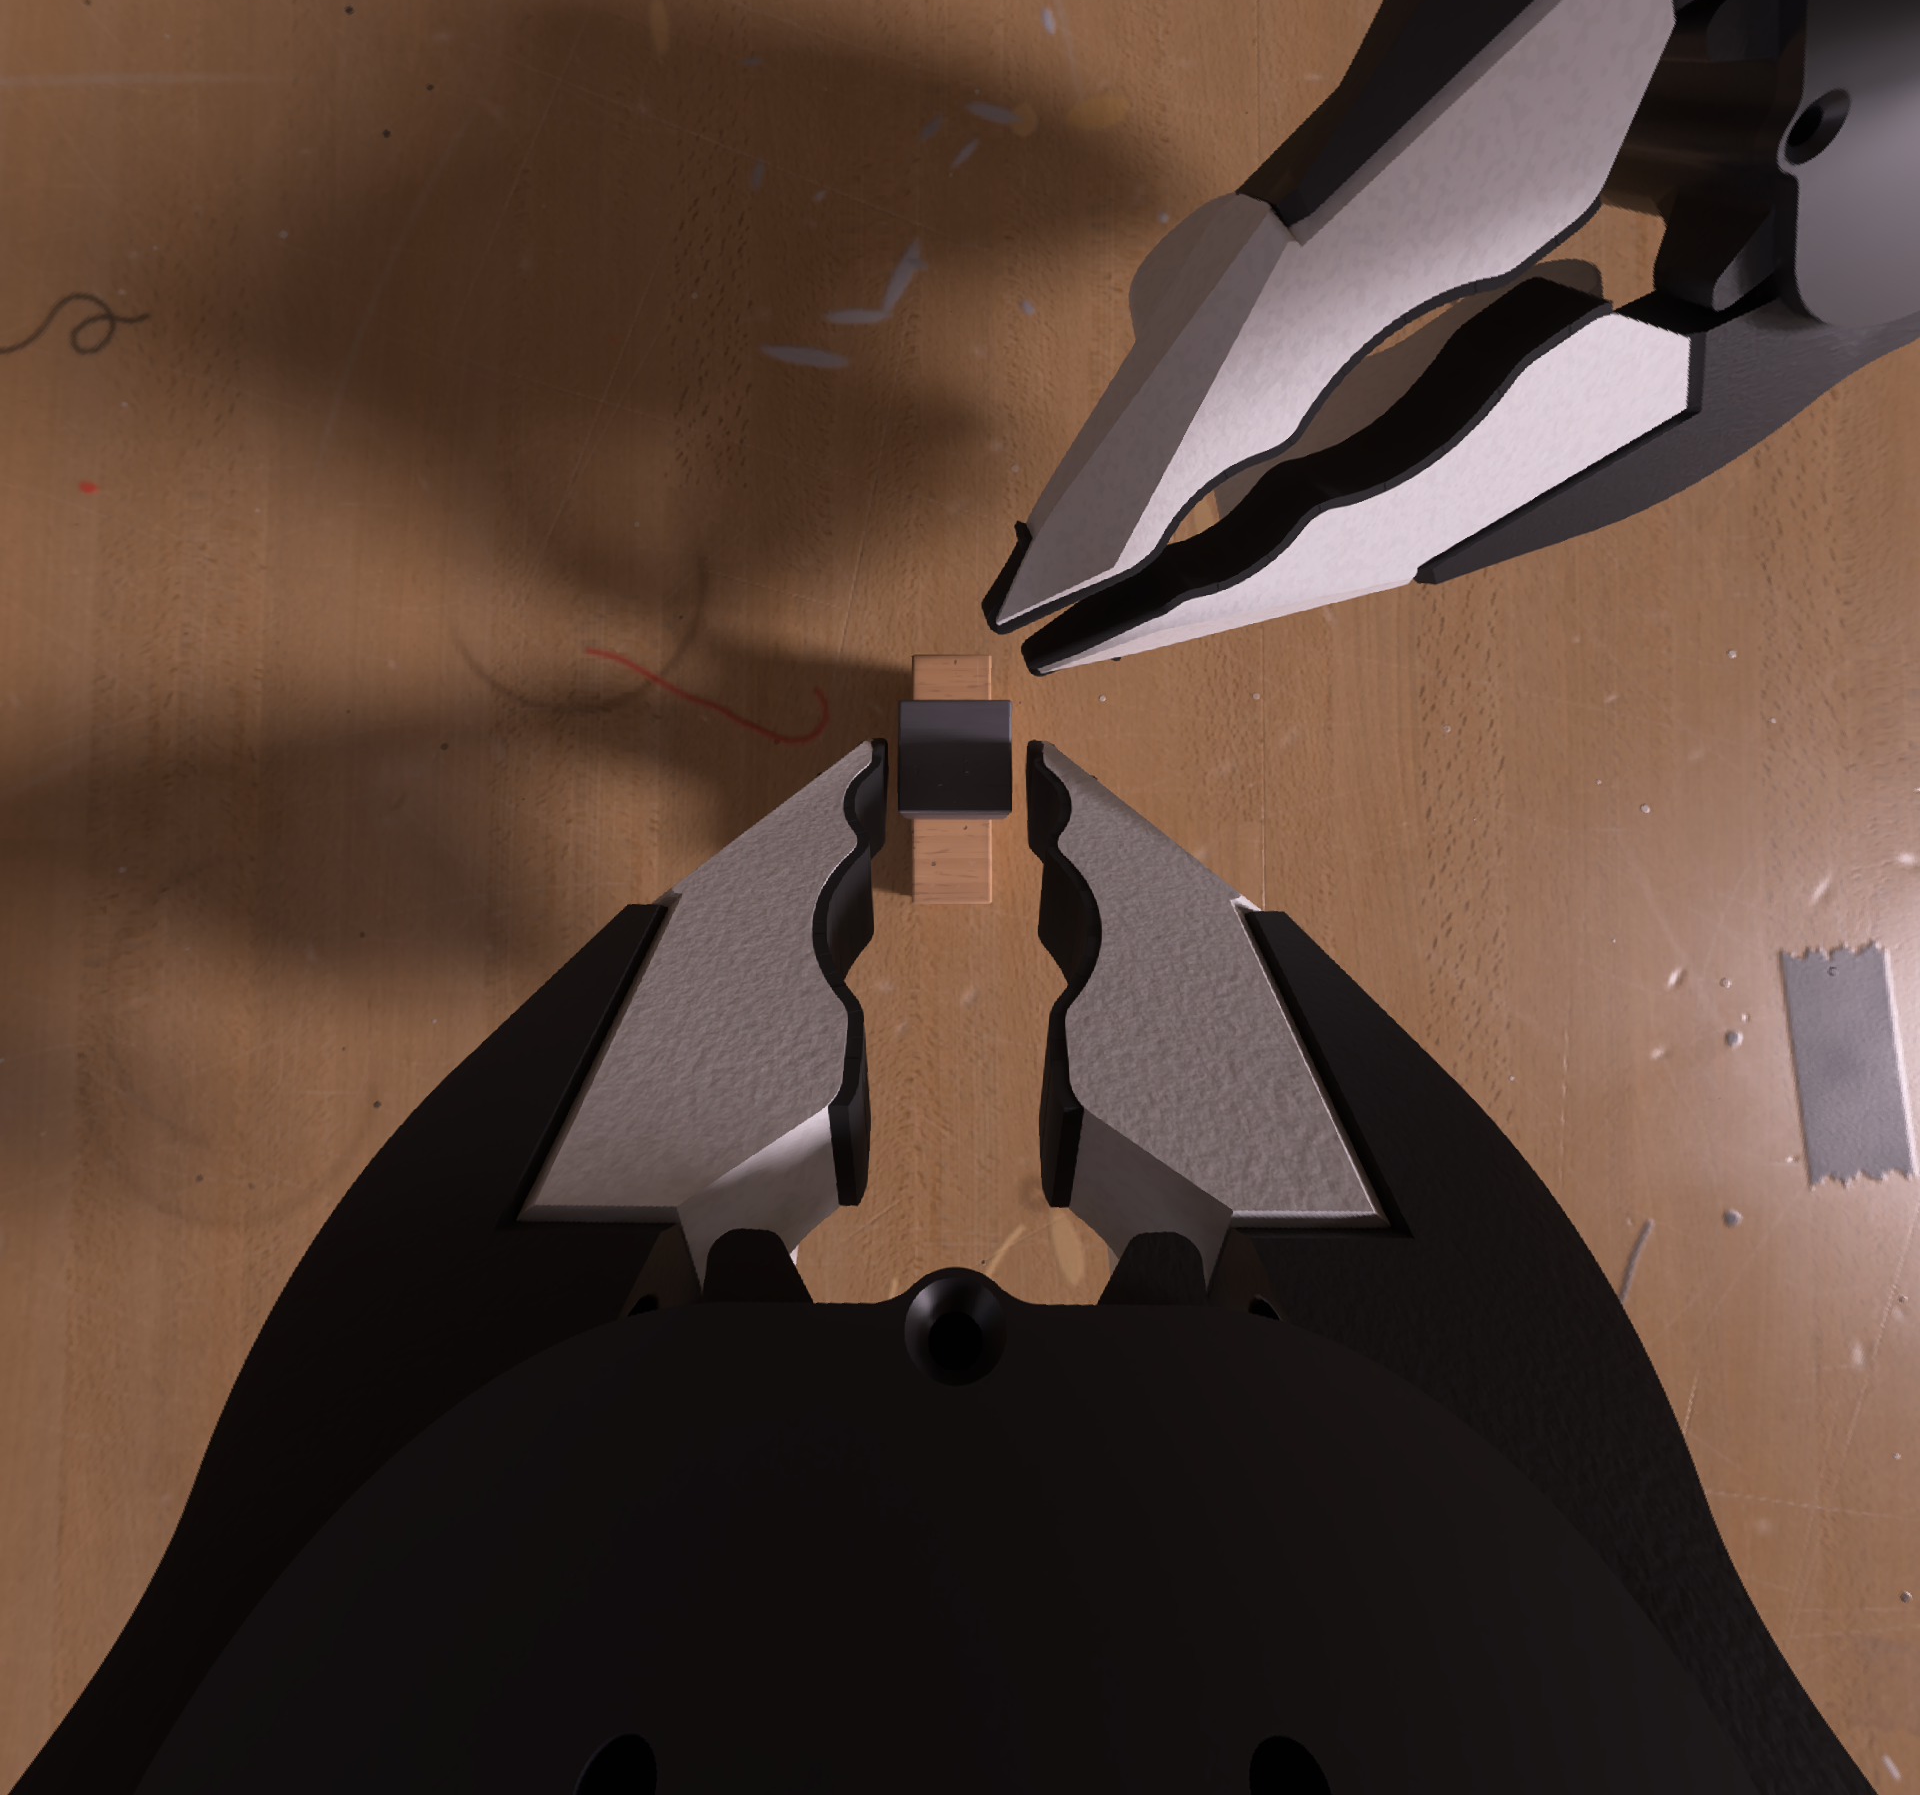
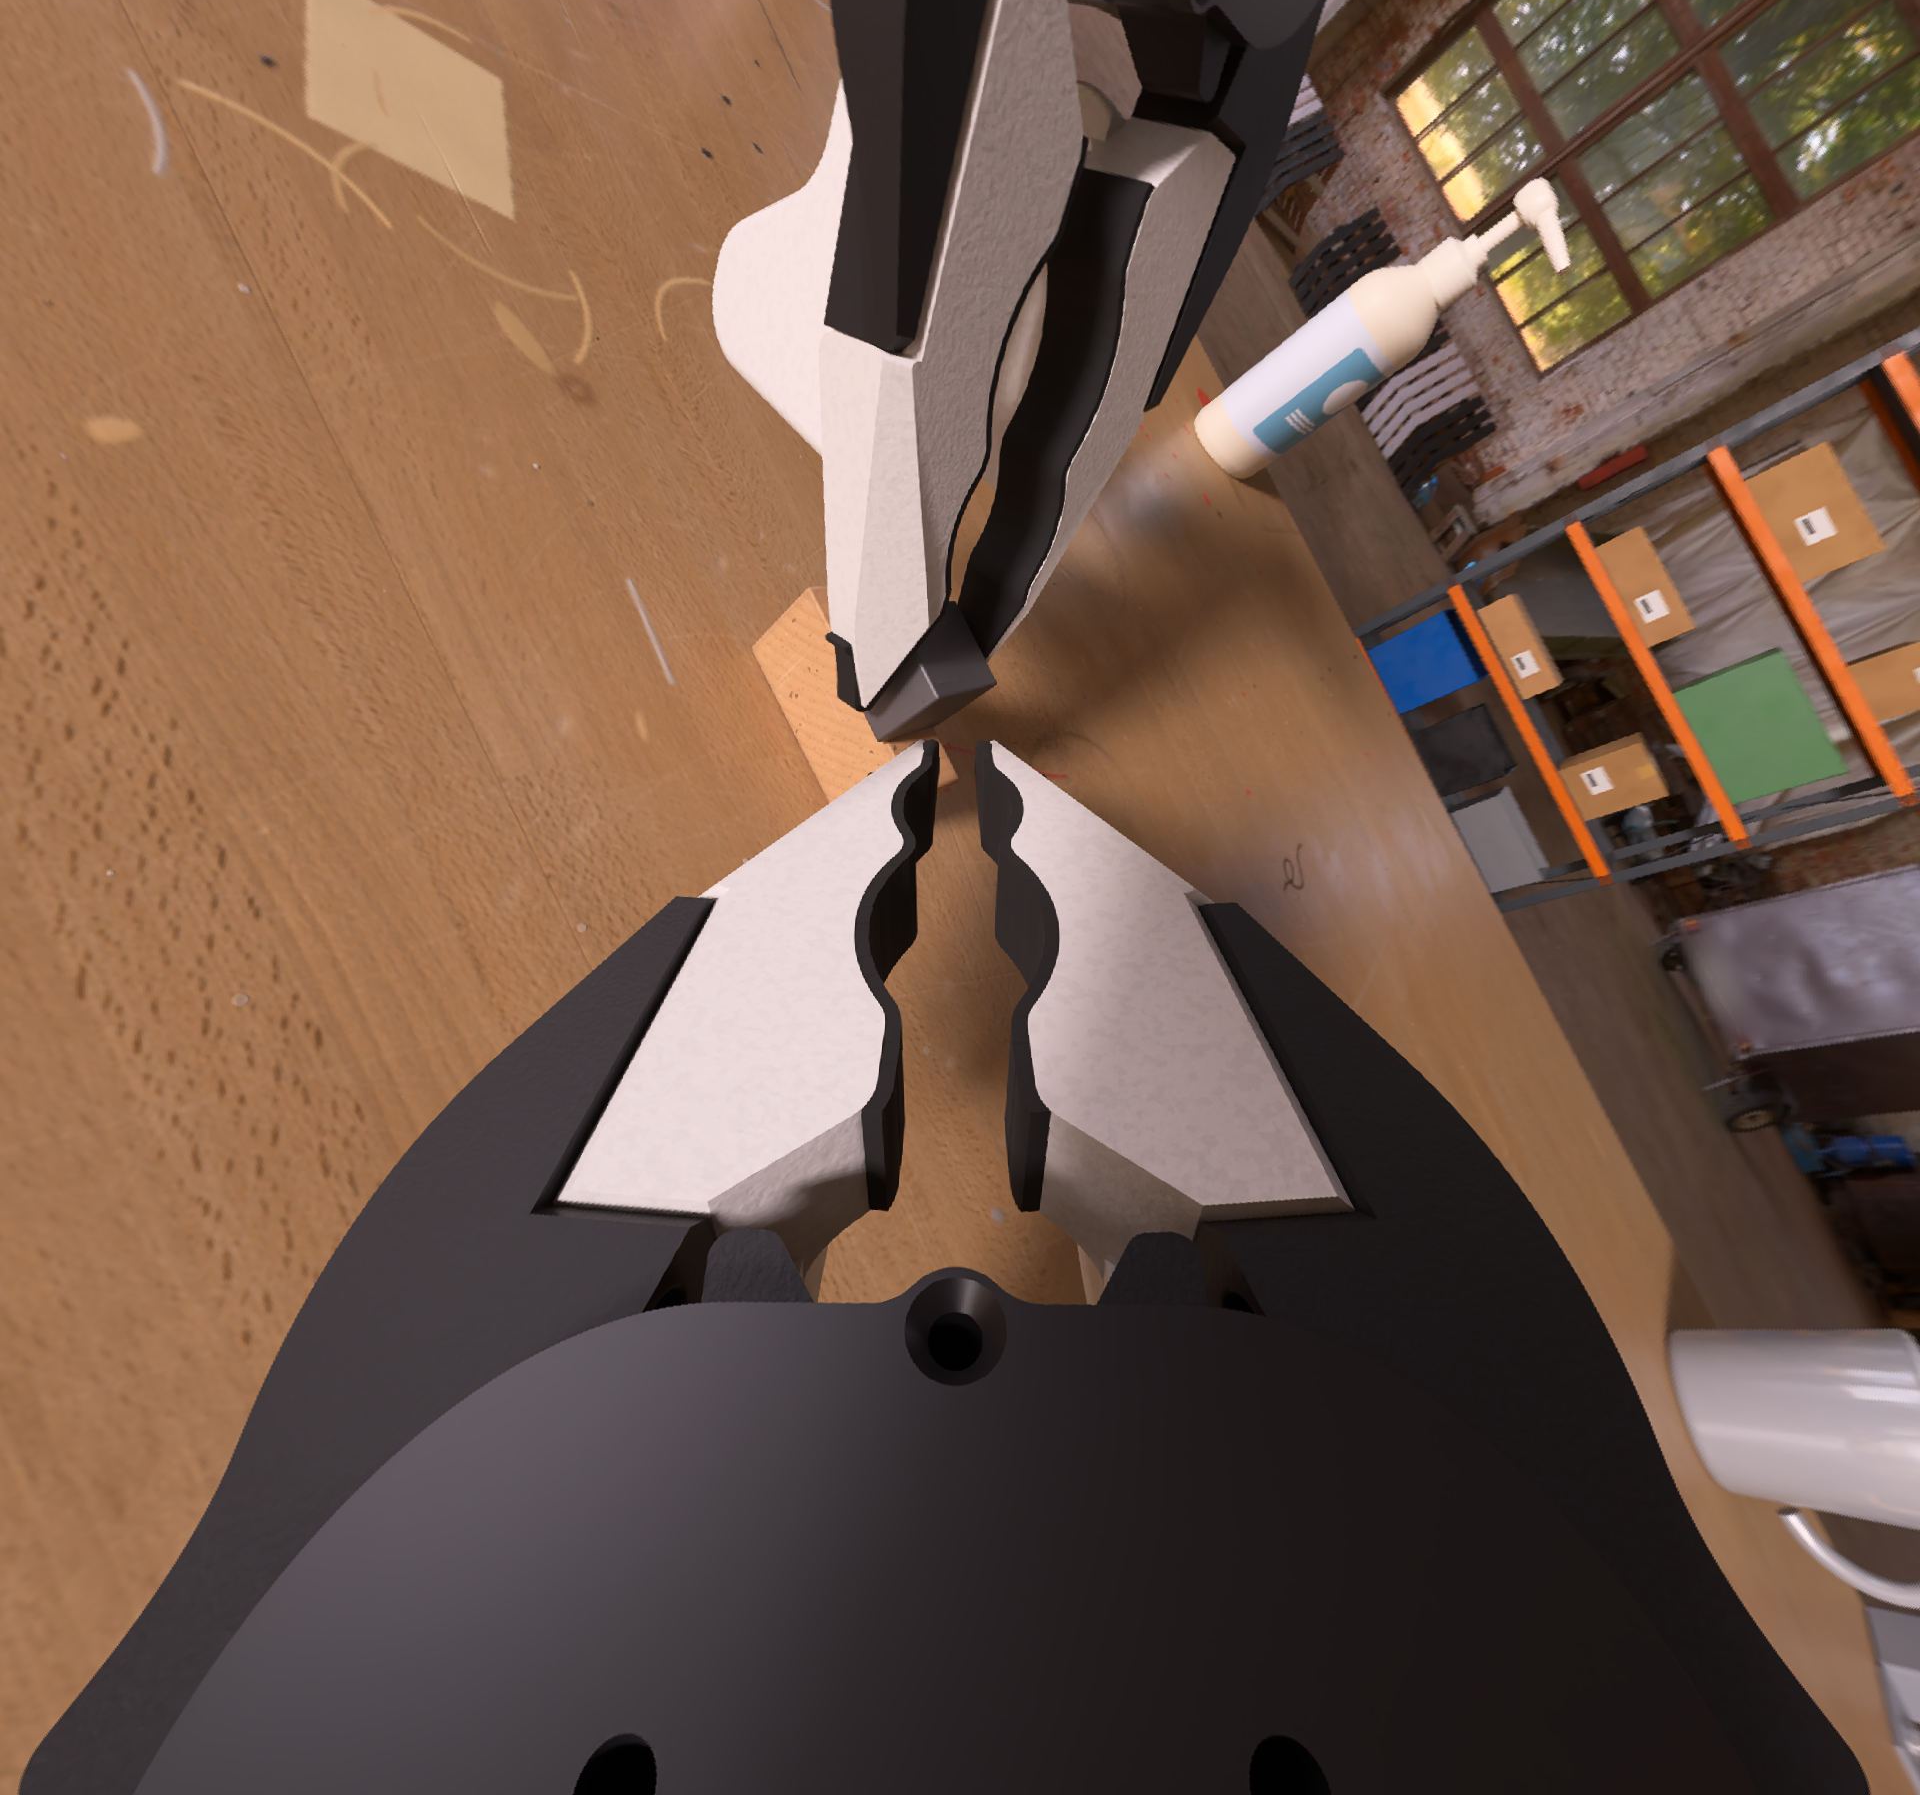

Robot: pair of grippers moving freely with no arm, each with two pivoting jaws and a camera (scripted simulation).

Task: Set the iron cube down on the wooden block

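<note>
A dark grey iron cube (image 1: pixel 954 758) rests across the middle of a small wooden block (image 1: pixel 952 862) that lies flat on the wooden table (image 1: pixel 416 914). My left gripper (image 1: pixel 956 758) points straight down and straddles the cube, jaws slightly parted, with a thin gap showing on each side. My right gripper (image 1: pixel 1013 644) comes in from the upper right, shut and empty, its tips just beside the block's far end. In the right wrist view, the right gripper (image 2: pixel 956 758) sits just below the cube (image 2: pixel 935 696), the block (image 2: pixel 805 685) and the left gripper (image 2: pixel 914 696).
A white pump bottle (image 2: pixel 1340 363) stands near the table's far edge. A white mug (image 2: pixel 1808 1423) is at the right, close to my right gripper. A grey tape strip (image 1: pixel 1849 1080) and a tan patch (image 2: pixel 416 93) lie flat on the table.
</note>
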